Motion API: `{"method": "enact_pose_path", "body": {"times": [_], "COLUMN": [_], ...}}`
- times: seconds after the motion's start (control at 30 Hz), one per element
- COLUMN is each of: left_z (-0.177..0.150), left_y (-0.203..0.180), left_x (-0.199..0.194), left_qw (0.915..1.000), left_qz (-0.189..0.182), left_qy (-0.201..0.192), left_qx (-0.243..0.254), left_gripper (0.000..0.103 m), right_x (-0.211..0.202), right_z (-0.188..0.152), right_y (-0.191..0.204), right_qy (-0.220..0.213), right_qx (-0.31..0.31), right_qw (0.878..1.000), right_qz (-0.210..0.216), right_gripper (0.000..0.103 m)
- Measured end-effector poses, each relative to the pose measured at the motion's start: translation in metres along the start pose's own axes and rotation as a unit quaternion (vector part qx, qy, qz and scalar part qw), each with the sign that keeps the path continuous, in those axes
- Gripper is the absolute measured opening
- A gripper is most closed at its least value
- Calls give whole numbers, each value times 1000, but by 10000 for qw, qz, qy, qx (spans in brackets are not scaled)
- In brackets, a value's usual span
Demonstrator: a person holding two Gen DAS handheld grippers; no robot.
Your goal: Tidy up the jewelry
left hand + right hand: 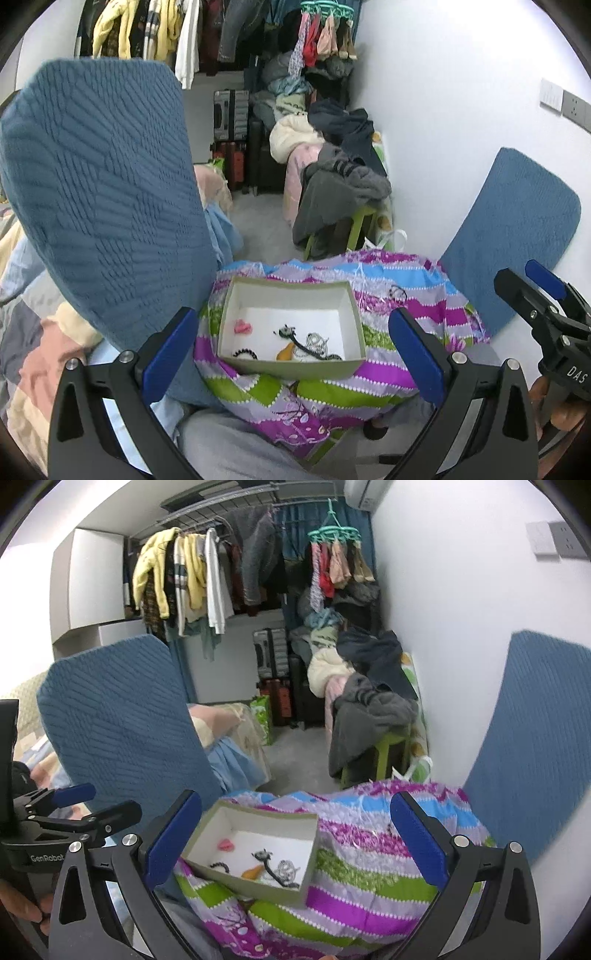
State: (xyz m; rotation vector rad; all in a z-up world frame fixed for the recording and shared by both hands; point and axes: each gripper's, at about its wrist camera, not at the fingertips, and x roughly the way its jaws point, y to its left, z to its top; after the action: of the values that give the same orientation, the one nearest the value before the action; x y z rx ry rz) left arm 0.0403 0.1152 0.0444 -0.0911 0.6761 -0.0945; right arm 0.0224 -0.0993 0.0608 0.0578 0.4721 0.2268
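An open olive cardboard box point(291, 367) point(243, 882) with a white inside sits on a striped colourful cloth point(406, 295) point(369, 853). In it lie a pink piece point(242, 326) point(225, 844), a black beaded ring point(245, 353) point(219, 866), an orange piece point(284, 352) point(253, 872) and tangled black and silver jewelry point(314, 343) point(280, 871). A small dark piece point(398, 291) point(388, 827) lies loose on the cloth, right of the box. My left gripper point(293, 354) point(107, 801) stands open just short of the box, holding nothing. My right gripper point(295, 838) point(517, 273) is also open and empty.
Tall blue quilted cushions point(99, 184) point(517, 229) stand to the left and right of the cloth. Behind are a green stool piled with grey clothes point(340, 192), suitcases point(273, 686), a rail of hanging clothes point(192, 576) and a white wall point(461, 627) on the right.
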Motion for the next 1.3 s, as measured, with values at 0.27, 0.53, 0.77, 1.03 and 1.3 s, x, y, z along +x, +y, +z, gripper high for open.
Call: {"method": "enact_pose_path", "body": {"times": [0.27,0.53,0.77,1.03,1.3], "left_z": [-21,-38,-46,-45,-45], "left_y": [1,5,7,10,15], "left_x": [17,34,44,41,36], "left_qw": [9998,9994,9988,9989,9989], "left_qz": [120,117,61,17,65], "left_qy": [183,314,480,456,452], "left_qx": [35,19,-38,-44,-50], "left_gripper": [102,102,102,102,102], "right_x": [14,26,26,26,25], "right_z": [-34,-61,-69,-70,-71], "right_y": [-6,-11,-12,-9,-6], "right_qy": [282,429,443,474,497], "right_qx": [39,179,247,270,192], "right_qw": [9996,9988,9981,9977,9977], "right_qz": [-64,-175,-363,-401,-412], "right_gripper": [103,103,103,103,103]}}
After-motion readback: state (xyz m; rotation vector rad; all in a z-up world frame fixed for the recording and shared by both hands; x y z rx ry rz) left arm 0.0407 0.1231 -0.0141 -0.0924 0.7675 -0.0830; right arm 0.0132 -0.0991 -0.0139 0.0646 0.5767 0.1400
